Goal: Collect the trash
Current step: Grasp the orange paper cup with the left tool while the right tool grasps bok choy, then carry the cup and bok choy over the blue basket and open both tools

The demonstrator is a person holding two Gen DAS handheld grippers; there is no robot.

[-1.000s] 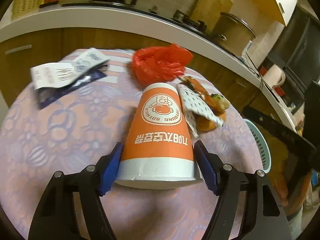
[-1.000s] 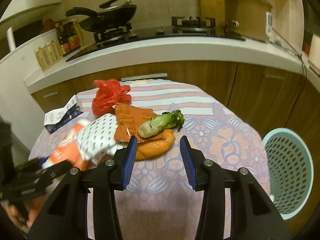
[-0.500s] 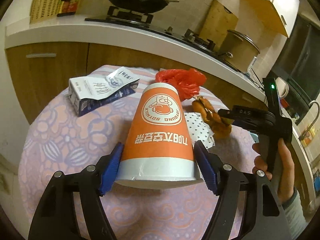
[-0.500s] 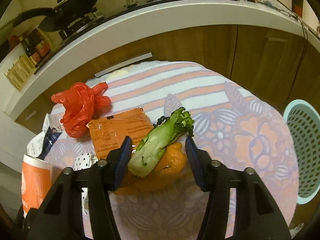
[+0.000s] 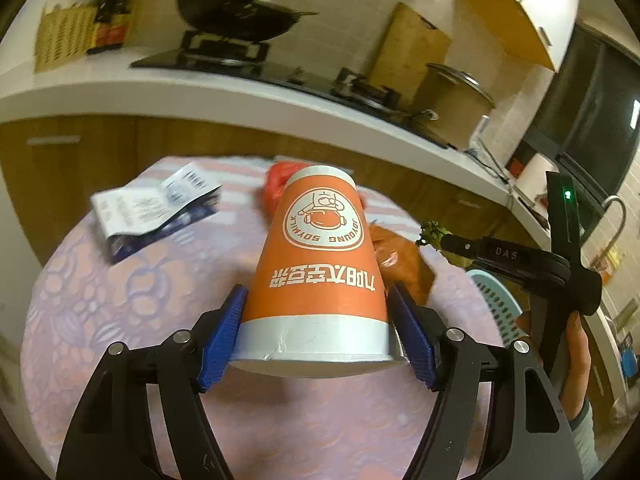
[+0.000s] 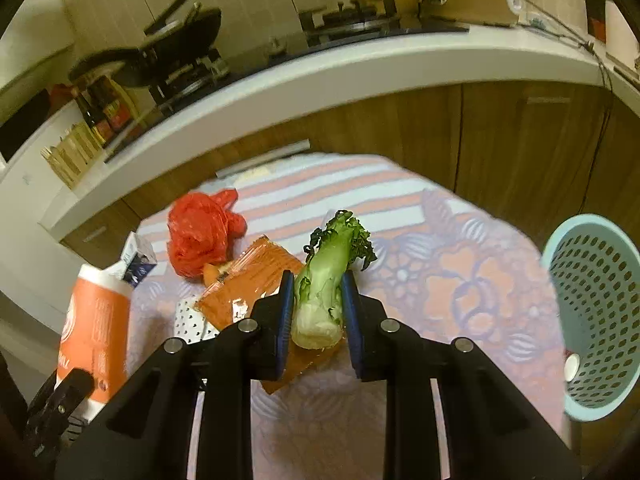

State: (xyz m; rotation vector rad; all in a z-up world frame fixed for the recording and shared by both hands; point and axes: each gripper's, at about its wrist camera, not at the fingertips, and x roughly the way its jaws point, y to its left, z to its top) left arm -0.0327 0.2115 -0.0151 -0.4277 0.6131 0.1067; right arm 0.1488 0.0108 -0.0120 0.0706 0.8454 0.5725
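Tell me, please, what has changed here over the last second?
The right tool is closing on the green vegetable, now raised off the orange wrapper. The left tool keeps its grip on the orange cup; the red bag lies unmoved.

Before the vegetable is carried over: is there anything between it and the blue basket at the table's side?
Nothing visible. The right gripper is closing on the green vegetable, and only bare tablecloth lies between it and the basket.

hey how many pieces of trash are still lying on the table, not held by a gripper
4 visible: red plastic bag at the far side, orange wrapper beside it, dotted paper nearer, blue-white packet at the left. More may hide under them.
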